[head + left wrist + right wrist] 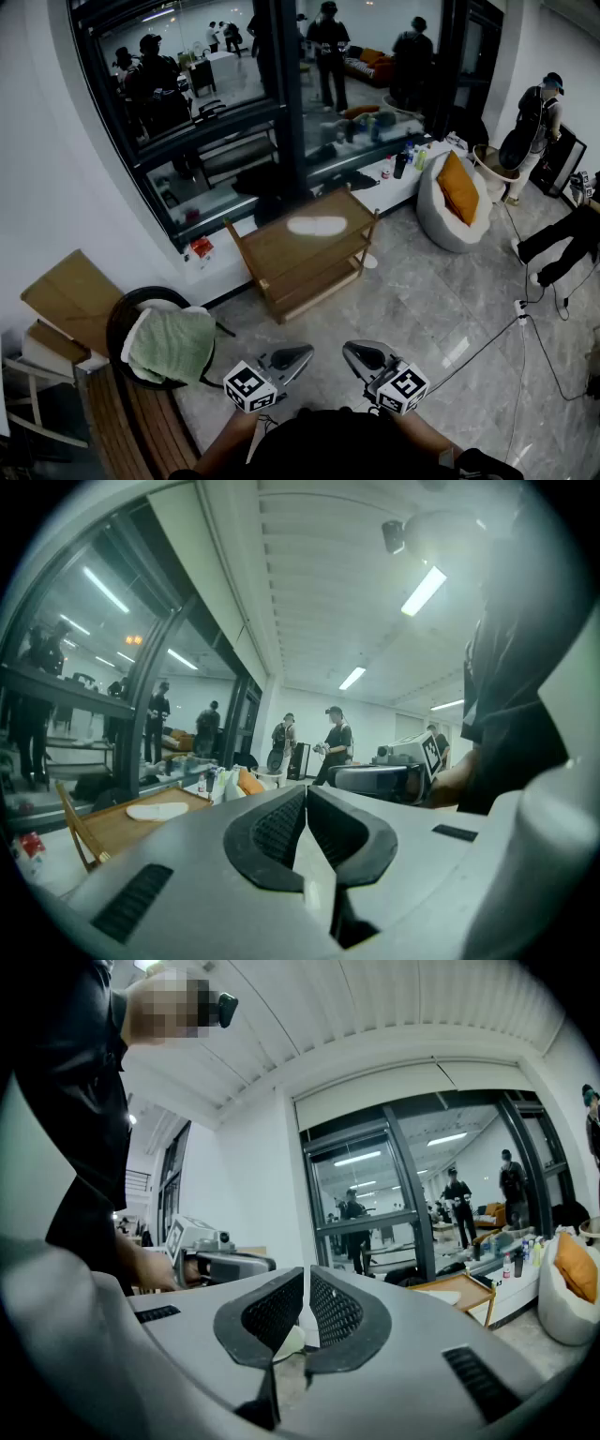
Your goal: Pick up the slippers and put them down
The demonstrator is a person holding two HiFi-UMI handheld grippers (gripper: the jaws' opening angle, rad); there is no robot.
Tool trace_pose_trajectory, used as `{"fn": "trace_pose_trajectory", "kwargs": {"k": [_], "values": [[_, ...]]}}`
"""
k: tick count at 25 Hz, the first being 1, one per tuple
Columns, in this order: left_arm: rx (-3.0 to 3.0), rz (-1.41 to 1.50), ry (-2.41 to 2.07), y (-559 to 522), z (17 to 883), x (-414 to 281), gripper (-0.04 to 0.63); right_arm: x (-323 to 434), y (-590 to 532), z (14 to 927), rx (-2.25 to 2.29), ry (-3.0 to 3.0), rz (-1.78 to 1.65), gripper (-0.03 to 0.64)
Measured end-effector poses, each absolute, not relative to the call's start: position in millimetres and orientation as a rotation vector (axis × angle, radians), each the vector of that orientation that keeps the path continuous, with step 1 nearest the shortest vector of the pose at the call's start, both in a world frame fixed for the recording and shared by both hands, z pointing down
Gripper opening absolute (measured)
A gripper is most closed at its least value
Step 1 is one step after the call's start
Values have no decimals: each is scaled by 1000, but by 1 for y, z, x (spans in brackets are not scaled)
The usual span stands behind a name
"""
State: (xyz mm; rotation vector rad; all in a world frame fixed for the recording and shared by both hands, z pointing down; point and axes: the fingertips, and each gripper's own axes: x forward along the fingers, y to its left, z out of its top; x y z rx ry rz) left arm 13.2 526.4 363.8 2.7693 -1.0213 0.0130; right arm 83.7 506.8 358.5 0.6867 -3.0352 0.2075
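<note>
Jaws on the left gripper (pixel 307 799) are pressed together along their ribbed pads with nothing between them, and those on the right gripper (pixel 307 1290) are clenched the same way, also empty. Both grippers are held level and side by side, low in the head view, tips angled toward each other but apart, each carrying its marker cube at the rear; the person's forearms reach in from the bottom edge. Beneath them lies a grey marble floor (pixel 422 300). Well ahead of the tips stands a wooden three-tier rack (pixel 309 267), and on its top shelf lies one white slipper (pixel 317 225), flat and well apart from either gripper. Behind the rack runs a dark-framed glass wall (pixel 281 103) with several people standing beyond it. To the right of the rack sits a white beanbag (pixel 441 220) with an orange cushion (pixel 459 187) resting in it. To the left, near the left gripper, a green towel (pixel 173 345) is draped over a round black seat. A cable (pixel 487 347) trails across the floor at right.
</note>
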Motion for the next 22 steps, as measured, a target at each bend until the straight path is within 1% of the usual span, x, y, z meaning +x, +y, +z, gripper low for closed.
{"fn": "trace_pose_trajectory", "kwargs": {"k": [9, 22], "values": [[2767, 12, -1028, 528, 363, 28, 14, 87, 508, 353, 631, -3018, 103, 35], [2739, 1, -1017, 530, 371, 42, 14, 101, 499, 367, 666, -2962, 123, 35]]}}
